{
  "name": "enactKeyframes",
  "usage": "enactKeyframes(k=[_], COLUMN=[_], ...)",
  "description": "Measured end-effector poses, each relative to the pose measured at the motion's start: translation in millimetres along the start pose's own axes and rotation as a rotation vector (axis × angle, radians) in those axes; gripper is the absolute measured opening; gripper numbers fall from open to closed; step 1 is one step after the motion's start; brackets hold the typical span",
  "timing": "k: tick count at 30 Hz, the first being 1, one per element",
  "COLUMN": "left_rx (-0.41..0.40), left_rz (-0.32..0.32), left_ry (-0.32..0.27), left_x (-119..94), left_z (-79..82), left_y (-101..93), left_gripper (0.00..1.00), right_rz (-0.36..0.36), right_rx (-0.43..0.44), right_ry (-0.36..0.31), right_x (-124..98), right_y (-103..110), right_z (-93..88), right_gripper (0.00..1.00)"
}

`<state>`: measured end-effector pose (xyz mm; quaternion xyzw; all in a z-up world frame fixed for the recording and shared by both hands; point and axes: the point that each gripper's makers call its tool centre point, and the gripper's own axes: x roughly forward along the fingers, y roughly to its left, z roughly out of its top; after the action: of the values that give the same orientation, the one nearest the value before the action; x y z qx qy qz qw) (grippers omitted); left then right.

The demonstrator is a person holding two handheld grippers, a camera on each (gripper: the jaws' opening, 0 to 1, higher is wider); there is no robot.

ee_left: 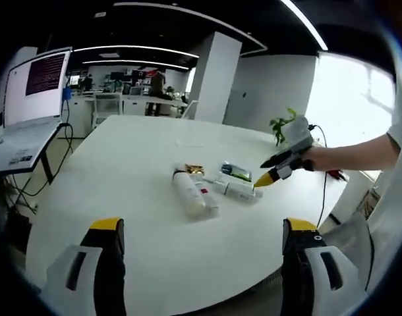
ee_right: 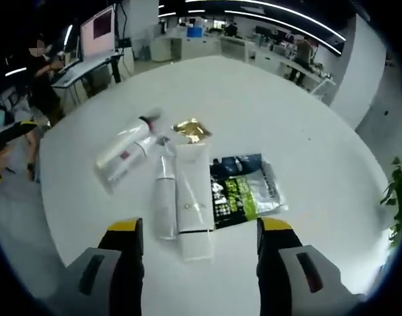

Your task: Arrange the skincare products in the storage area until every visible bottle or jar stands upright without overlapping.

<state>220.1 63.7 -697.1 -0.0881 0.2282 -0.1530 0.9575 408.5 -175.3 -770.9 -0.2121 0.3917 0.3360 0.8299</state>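
Several skincare products lie flat in a cluster on the round white table (ee_left: 122,171). Seen from the right gripper view, they are a white pump bottle (ee_right: 125,155), a slim white tube (ee_right: 165,197), a flat white tube (ee_right: 193,204), a dark and green sachet (ee_right: 244,187) and a small gold packet (ee_right: 191,128). My right gripper (ee_right: 200,230) hovers open just in front of the two tubes, touching nothing. My left gripper (ee_left: 204,230) is open near the table's edge, well short of the white bottle (ee_left: 190,194). The right gripper (ee_left: 261,182), held by a hand (ee_left: 319,158), points at the tubes (ee_left: 237,189).
A screen on a stand (ee_left: 36,85) is left of the table, with cables below. A potted plant (ee_left: 280,128) stands beyond the far edge. A person (ee_right: 43,85) stands by desks at the left. The table (ee_right: 306,118) is bare around the cluster.
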Motion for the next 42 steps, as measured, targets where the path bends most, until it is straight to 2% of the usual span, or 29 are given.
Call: enactKeyframes(k=[3, 5, 7, 11, 19, 24, 26, 33, 39, 42], left_rx=[-0.009, -0.015, -0.022, -0.031, -0.038, -0.049, -0.053, -0.063, -0.063, -0.064], left_rz=[0.006, 0.011, 0.017, 0.024, 0.031, 0.043, 0.048, 0.065, 0.068, 0.075], left_ry=[0.004, 0.008, 0.009, 0.012, 0.026, 0.026, 0.024, 0.019, 0.028, 0.027], left_x=[0.4, 0.6, 0.7, 0.6, 1.4, 0.8, 0.7, 0.0, -0.3, -0.8], left_z=[-1.2, -1.2, -1.4, -0.9, -1.6, -1.6, -1.3, -2.3, -4.6, -5.1], left_y=[0.9, 1.3, 2.7, 2.9, 2.9, 6.1, 6.2, 12.6, 14.3, 16.6], left_gripper=[0.92, 0.92, 0.92, 0.91, 0.9, 0.9, 0.89, 0.89, 0.89, 0.89], right_rz=[0.006, 0.011, 0.017, 0.023, 0.052, 0.084, 0.086, 0.112, 0.113, 0.117], right_rx=[0.007, 0.001, -0.011, -0.034, -0.043, -0.045, -0.068, -0.121, -0.168, -0.18], right_ry=[0.001, 0.006, 0.014, 0.036, 0.088, 0.112, 0.149, 0.208, 0.207, 0.224], right_x=[13.7, 16.6, 26.6, 30.8, 58.0, 70.2, 72.6, 86.6, 103.9, 105.2], right_y=[-6.7, -2.2, -9.1, -5.1, -11.5, -5.7, -2.3, 9.9, 11.2, 10.7], right_z=[6.8, 10.4, 16.4, 22.3, 34.5, 37.7, 34.4, 29.2, 36.5, 35.3], right_gripper=[0.67, 0.66, 0.65, 0.63, 0.59, 0.53, 0.52, 0.5, 0.46, 0.43])
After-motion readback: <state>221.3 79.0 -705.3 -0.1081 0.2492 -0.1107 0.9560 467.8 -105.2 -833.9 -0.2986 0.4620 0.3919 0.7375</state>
